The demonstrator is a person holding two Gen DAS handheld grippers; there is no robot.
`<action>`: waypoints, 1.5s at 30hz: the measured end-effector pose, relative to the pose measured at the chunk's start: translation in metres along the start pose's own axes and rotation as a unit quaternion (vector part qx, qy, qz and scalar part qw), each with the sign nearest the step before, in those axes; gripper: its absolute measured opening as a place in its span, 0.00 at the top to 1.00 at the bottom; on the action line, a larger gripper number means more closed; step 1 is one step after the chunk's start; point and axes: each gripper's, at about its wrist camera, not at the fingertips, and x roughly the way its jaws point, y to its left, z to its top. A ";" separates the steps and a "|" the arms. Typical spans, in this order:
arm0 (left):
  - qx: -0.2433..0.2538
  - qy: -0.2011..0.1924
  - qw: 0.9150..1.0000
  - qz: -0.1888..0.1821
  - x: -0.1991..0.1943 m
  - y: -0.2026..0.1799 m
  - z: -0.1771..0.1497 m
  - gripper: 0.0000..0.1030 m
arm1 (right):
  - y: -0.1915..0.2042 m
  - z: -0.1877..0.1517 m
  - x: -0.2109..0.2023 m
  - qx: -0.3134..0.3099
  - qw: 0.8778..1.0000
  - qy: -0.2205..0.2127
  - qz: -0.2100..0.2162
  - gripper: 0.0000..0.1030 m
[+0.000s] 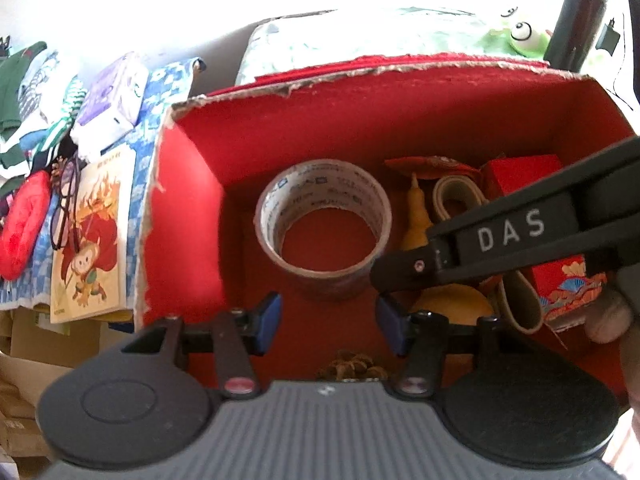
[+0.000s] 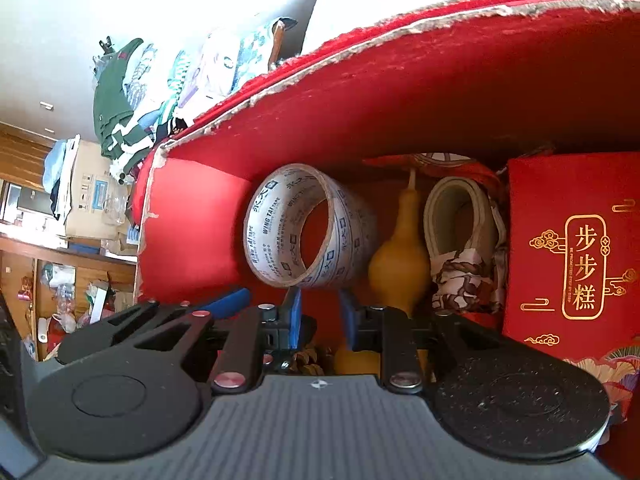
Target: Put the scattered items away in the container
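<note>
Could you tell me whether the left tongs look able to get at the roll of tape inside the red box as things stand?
Probably yes. The left tongs stand open just short of the roll of tape, with only bare box floor between them. The right tongs crowd the roll's right side, though, so room there is tight.

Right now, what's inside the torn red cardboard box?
The red cardboard box holds a printed tape roll, yellow gourd, beige strap loop and gold-lettered red package; anything beneath these is covered.
</note>
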 end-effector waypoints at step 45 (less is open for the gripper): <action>-0.044 -0.041 0.998 0.033 0.007 -0.004 -0.006 0.45 | 0.004 -0.003 -0.007 -0.003 0.998 -0.053 -0.041 0.76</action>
